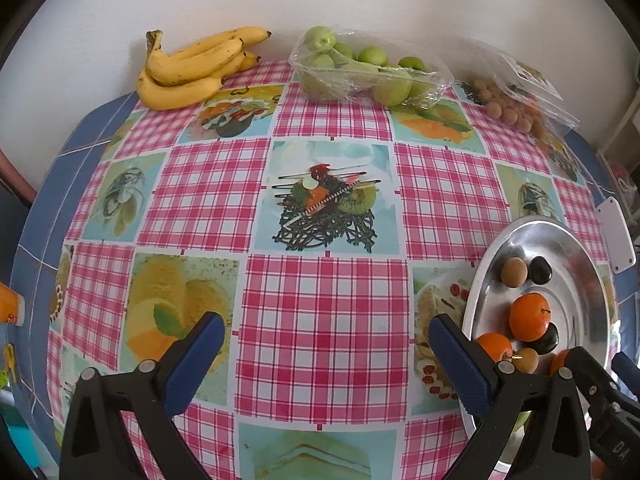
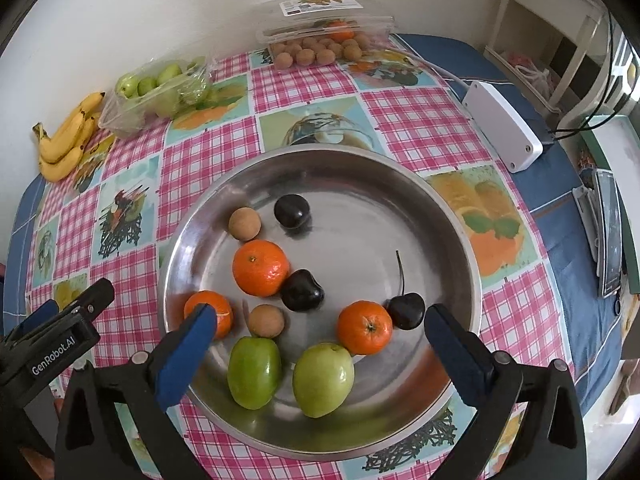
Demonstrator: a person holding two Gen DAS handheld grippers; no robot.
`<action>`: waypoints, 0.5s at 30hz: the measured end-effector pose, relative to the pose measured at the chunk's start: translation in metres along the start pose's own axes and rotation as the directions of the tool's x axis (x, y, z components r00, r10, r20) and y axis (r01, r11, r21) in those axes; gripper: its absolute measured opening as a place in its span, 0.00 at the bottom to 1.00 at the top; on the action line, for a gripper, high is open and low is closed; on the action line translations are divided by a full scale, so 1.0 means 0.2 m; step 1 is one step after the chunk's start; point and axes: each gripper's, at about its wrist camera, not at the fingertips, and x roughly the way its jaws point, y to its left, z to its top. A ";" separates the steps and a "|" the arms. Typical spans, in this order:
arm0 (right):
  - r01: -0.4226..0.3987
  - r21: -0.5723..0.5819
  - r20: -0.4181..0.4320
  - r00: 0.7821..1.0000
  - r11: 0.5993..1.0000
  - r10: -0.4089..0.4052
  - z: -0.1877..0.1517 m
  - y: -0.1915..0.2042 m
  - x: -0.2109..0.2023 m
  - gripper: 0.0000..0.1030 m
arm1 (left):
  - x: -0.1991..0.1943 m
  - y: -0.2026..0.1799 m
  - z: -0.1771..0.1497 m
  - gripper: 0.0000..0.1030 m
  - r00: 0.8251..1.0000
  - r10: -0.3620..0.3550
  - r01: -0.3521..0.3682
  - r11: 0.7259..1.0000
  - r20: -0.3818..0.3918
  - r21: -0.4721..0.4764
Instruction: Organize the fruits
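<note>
two hand-held grippers, the left hand-held gripper [image 1: 326, 346] and right hand-held gripper [image 2: 320, 334], gape wide and empty between drops, so next comes a fetch from the bananas [image 1: 192, 66] at upper left, while only the right view shows the two green fruits [image 2: 290, 374] in the metal dish [image 2: 448, 216].

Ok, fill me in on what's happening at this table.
A person is sorting fruit with two handheld grippers. The right gripper hangs open over the steel bowl, which holds tangerines, green fruits, dark cherries and small brown fruits. The left gripper is open and empty over the tablecloth. The bananas lie by the wall.
</note>
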 end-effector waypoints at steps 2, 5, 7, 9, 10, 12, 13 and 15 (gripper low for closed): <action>-0.001 0.009 0.010 1.000 1.000 0.001 0.00 -0.01 0.00 1.00 | 0.00 0.00 0.00 1.00 1.000 -0.002 0.002 1.000 0.004 0.004; -0.008 0.018 0.016 1.000 1.000 0.008 0.00 -0.02 -0.01 1.00 | -0.01 -0.01 0.01 1.00 1.000 -0.012 0.012 1.000 0.009 0.017; -0.012 0.020 0.020 1.000 1.000 0.012 0.01 -0.02 -0.01 1.00 | -0.02 -0.03 0.01 1.00 1.000 -0.013 0.012 0.999 0.021 0.035; -0.026 0.018 0.017 1.000 1.000 0.025 0.01 -0.01 -0.01 1.00 | -0.04 -0.04 0.01 1.00 0.999 -0.014 0.011 0.998 0.034 0.063; -0.025 0.018 0.018 1.000 1.000 0.025 0.00 -0.01 -0.01 1.00 | -0.05 -0.06 0.01 1.00 0.999 -0.003 -0.001 0.996 0.046 0.089; -0.026 0.014 0.026 0.999 1.000 0.025 0.00 0.00 -0.02 1.00 | -0.07 -0.09 0.01 1.00 0.997 0.020 -0.028 0.992 0.068 0.122; -0.029 0.012 0.032 0.999 1.000 0.029 0.00 0.00 -0.03 1.00 | -0.08 -0.09 0.01 1.00 0.997 0.027 -0.036 0.991 0.074 0.130; -0.035 0.004 0.046 0.998 0.999 0.034 -0.01 0.01 -0.04 1.00 | -0.09 -0.10 0.00 1.00 0.996 0.033 -0.045 0.989 0.084 0.142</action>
